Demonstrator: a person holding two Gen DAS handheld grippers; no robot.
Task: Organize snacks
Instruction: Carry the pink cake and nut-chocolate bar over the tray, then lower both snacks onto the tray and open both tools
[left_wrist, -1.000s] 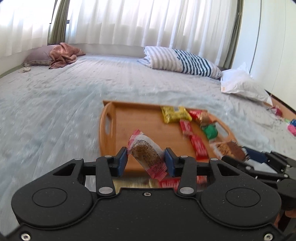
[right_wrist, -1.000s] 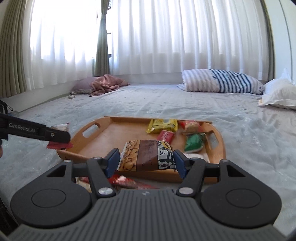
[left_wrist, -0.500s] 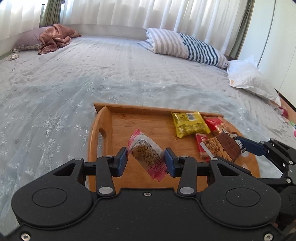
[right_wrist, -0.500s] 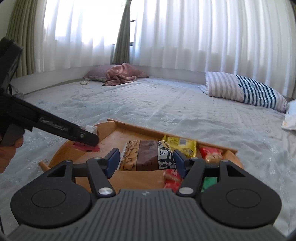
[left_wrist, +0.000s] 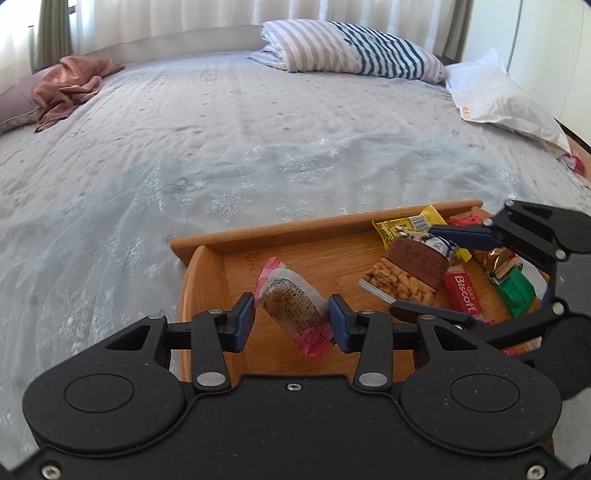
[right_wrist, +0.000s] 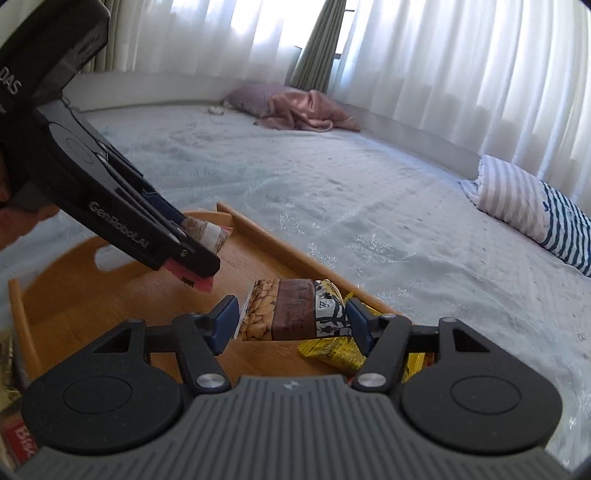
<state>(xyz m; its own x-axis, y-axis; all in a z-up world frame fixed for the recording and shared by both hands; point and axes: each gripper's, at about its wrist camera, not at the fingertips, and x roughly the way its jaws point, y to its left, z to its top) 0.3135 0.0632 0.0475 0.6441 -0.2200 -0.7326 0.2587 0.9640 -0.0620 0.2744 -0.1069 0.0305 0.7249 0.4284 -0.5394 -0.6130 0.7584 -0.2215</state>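
Both grippers hang over the wooden tray (left_wrist: 280, 236) on the bed (left_wrist: 221, 147), each loaded. The left gripper (left_wrist: 291, 317) is clamped on a small pink-edged snack packet (left_wrist: 291, 299), which sits tilted between the pads, its long axis running from upper left to lower right, over the bare floor at the tray's left end. The right gripper (right_wrist: 291, 319) is clamped on a peanut bar (right_wrist: 295, 310), gripped end to end so the bar's long axis lies straight across the jaws. In the left view the bar (left_wrist: 410, 273) hangs over the tray's middle toward the far edge, just beside the yellow packet (left_wrist: 406, 223) and the red Biscoff packet (left_wrist: 463, 293); the remaining snacks crowd the right end. The relation that matters: bare wood lies directly below and ahead of the left gripper, while the right has packets close on its right side. Likely next is setting down; the left has the clearer drop, the right risks landing on the yellow packet.
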